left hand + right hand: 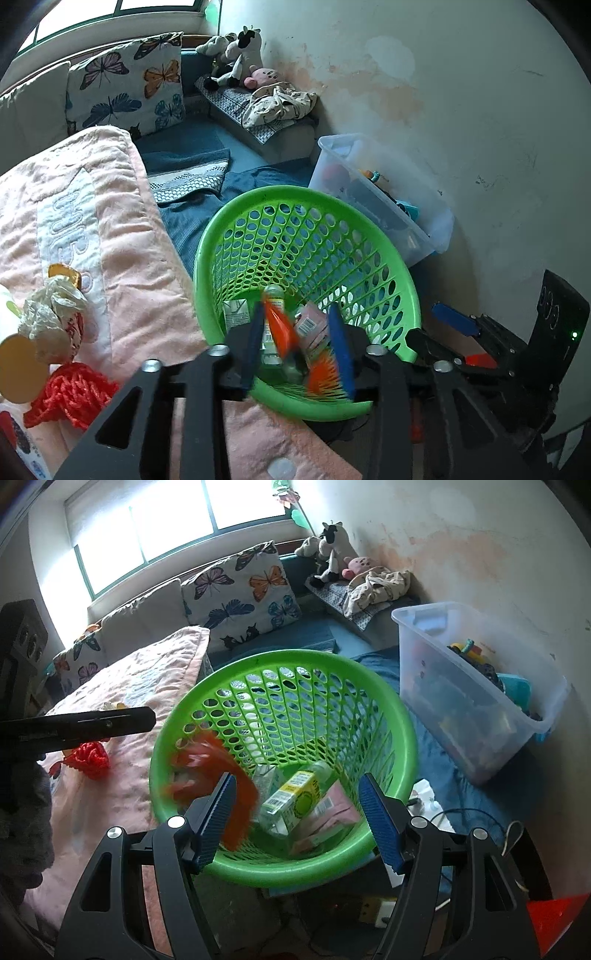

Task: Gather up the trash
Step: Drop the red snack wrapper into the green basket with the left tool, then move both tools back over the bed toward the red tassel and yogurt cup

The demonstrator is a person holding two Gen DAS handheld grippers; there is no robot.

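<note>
A green perforated basket (229,236) (406,716) stands beside the pink-covered bed. Inside lie a clear bottle with a yellow-green label (299,794), a small carton (266,779) and a pink packet (332,808). An orange net bag (280,332) (221,775), blurred, is in the air inside the basket. My left gripper (297,347) is open over the basket's near rim, the orange bag between its fingers. My right gripper (299,812) is open and empty over the basket. More trash lies on the bed: crumpled wrapper (51,314), red net bag (70,395) (88,757).
A pink blanket (122,236) covers the bed at left. A clear plastic bin (476,686) with toys stands right of the basket, by the wall. Butterfly cushions (129,81) and plush toys (236,51) lie behind. Cables and a power strip (376,908) lie on the floor.
</note>
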